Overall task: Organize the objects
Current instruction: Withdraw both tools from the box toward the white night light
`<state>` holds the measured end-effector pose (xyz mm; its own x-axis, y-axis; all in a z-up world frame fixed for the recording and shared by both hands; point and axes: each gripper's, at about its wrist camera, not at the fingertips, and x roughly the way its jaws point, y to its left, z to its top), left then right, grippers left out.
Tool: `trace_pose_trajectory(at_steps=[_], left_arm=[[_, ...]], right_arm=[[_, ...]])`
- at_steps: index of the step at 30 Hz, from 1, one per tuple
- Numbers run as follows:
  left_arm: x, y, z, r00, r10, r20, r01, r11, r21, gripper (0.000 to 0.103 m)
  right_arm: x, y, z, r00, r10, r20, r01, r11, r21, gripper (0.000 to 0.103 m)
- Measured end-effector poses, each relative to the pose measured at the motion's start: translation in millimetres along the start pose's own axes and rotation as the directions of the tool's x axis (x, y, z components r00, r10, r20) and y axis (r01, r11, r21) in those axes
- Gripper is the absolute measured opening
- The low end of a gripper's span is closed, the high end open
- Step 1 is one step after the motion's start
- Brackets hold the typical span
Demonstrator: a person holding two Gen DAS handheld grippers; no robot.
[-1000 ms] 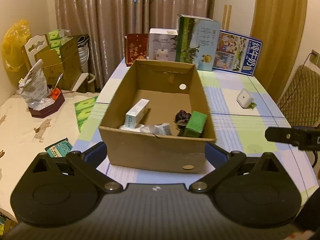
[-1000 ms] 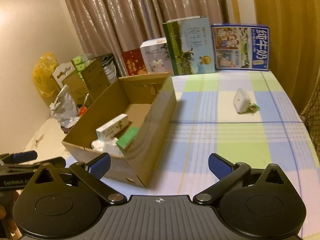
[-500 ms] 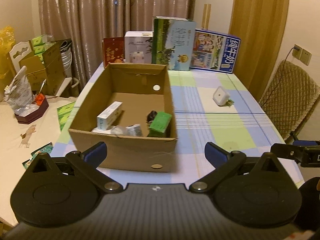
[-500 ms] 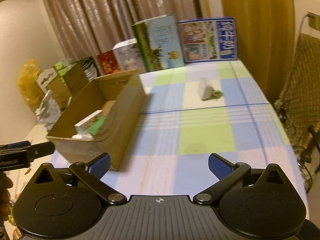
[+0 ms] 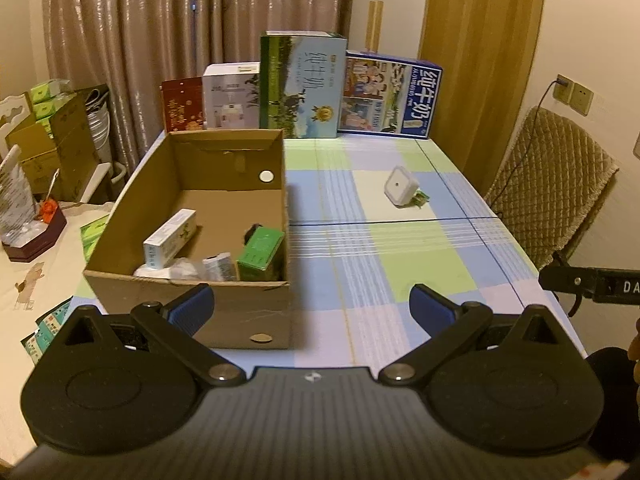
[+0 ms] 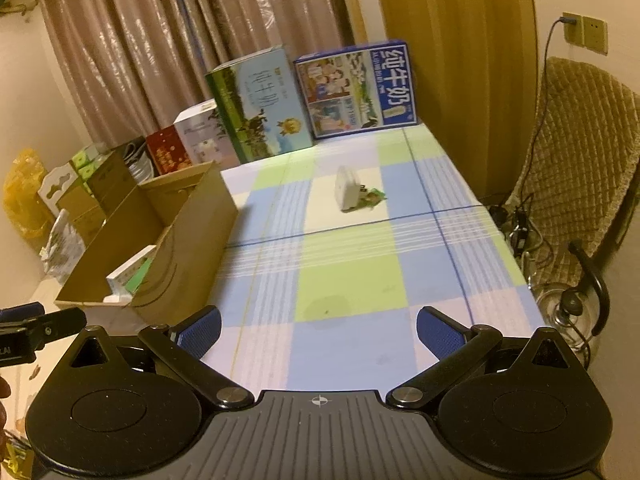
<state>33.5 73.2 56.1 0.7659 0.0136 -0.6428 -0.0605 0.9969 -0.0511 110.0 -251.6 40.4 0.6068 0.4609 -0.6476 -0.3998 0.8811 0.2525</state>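
In the left wrist view, the left claw [image 5: 310, 308] is seen spread wide, with nothing held between its blue-padded fingers [image 5: 188, 309]. Just beyond it, an open brown cardboard box [image 5: 188, 216] is set on the left part of the surface [image 5: 400, 264], which is covered by a blue, green and white checked cloth. Inside the box, a white and green rectangular carton [image 5: 170, 237] is leaned against the left wall, a green rectangular packet [image 5: 260, 249] is placed by the right wall, and crumpled white wrapping [image 5: 188, 268] is lodged in the near corner. A small white square charger [image 5: 400, 186], with something small and green touching its right side, is found well apart from the box, on the far right of the cloth. Tall printed milk cartons [image 5: 344, 90] are lined up along the far edge.

In the right wrist view, the right claw [image 6: 318, 332] is likewise held wide apart and empty, above the near edge of the surface [image 6: 340, 280]. The white charger [image 6: 349, 189] is seen ahead, slightly blurred, on a white check. The cardboard box [image 6: 188, 236] is placed to the left. A padded brown chair [image 6: 576, 152] is stood to the right of the surface.
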Motion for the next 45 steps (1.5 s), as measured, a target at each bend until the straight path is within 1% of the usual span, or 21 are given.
trace_pose_trajectory(at_steps=[7, 14, 30, 39, 45], left_arm=[[7.5, -12.4, 1.2, 1.000, -0.022, -0.008, 0.022, 1.000, 0.022, 0.102], [12.9, -18.3, 2.7, 1.000, -0.028, -0.009, 0.028, 0.999, 0.029, 0.102], [30.7, -36.2, 14.2, 0.998, -0.065, -0.016, 0.066, 0.996, 0.065, 0.102], [50.3, -51.1, 25.0, 0.996, -0.089, -0.025, 0.091, 0.991, 0.094, 0.102], [68.0, -61.6, 36.5, 0.994, -0.107, -0.025, 0.110, 0.985, 0.132, 0.102]], right_arm=[[0.6, -9.2, -0.2, 1.000, -0.012, -0.001, 0.012, 1.000, 0.018, 0.101], [2.8, -17.7, -1.4, 1.000, -0.021, -0.008, 0.021, 0.999, 0.030, 0.101], [11.6, -34.7, 3.4, 0.999, -0.044, -0.007, 0.044, 0.998, 0.044, 0.101], [20.1, -46.4, 10.8, 0.998, -0.058, -0.004, 0.058, 0.998, 0.038, 0.101], [30.1, -54.8, 20.7, 0.997, -0.072, 0.002, 0.072, 0.997, 0.022, 0.101]])
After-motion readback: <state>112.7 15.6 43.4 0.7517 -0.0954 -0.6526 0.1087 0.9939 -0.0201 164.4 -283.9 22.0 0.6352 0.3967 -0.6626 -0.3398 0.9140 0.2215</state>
